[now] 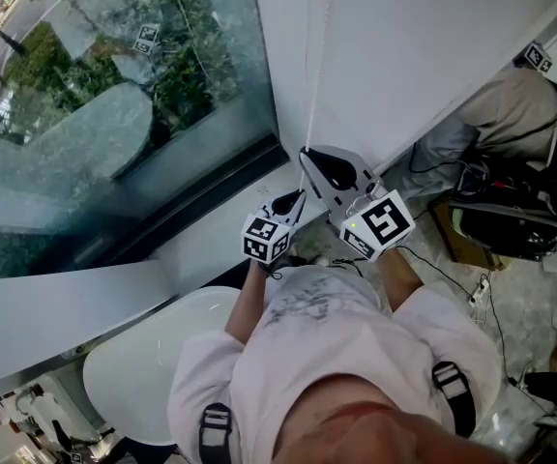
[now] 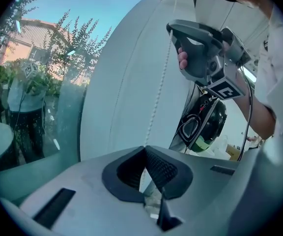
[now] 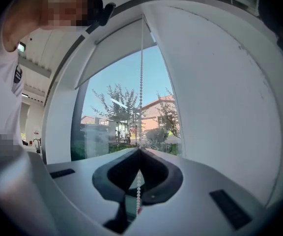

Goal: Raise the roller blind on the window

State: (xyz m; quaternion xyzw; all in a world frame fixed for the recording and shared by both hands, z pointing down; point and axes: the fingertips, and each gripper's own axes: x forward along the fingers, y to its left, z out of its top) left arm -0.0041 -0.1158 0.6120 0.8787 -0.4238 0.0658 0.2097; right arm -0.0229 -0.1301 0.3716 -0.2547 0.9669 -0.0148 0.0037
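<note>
A white bead chain hangs down the white wall beside the window. In the right gripper view the bead chain runs from the top of the frame into my right gripper, which is shut on it. The roller blind covers only the top of the pane. In the left gripper view the bead chain drops from the right gripper above to my left gripper, shut on it lower down. In the head view the right gripper sits just above the left gripper.
A round white tabletop is at my lower left, under the sill. To the right a black bag with cables lies on the floor beside a crouching person. A black helmet-like object shows behind the chain.
</note>
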